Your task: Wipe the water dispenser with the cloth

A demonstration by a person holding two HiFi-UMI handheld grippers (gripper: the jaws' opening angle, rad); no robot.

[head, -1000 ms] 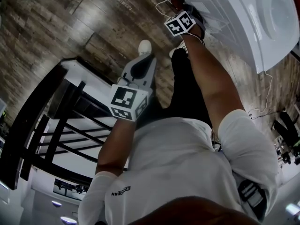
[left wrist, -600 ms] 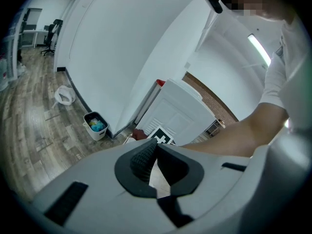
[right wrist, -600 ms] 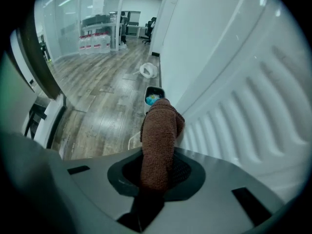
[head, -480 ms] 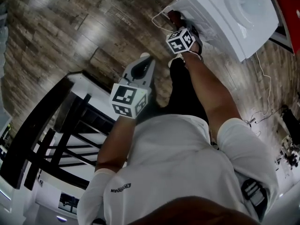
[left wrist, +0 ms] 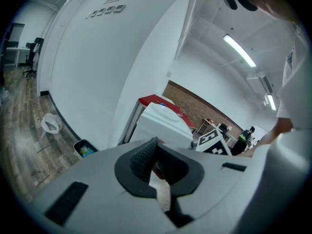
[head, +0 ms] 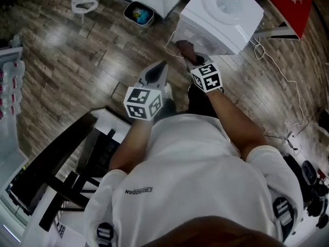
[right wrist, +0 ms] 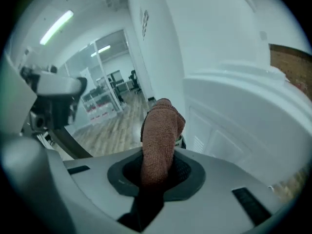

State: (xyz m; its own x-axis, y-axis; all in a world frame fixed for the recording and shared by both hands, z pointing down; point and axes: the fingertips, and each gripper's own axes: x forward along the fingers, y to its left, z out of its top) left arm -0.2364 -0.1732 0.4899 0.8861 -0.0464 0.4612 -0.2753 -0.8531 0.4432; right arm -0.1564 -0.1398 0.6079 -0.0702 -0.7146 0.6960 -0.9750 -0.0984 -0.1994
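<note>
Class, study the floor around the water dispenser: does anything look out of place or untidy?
A white cord trails loose across the floor beside the water dispenser, a possible trip hazard. Nothing else stands out.

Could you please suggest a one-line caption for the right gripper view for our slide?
Right gripper clamped on a brown cloth, raised beside the white water dispenser.
</note>
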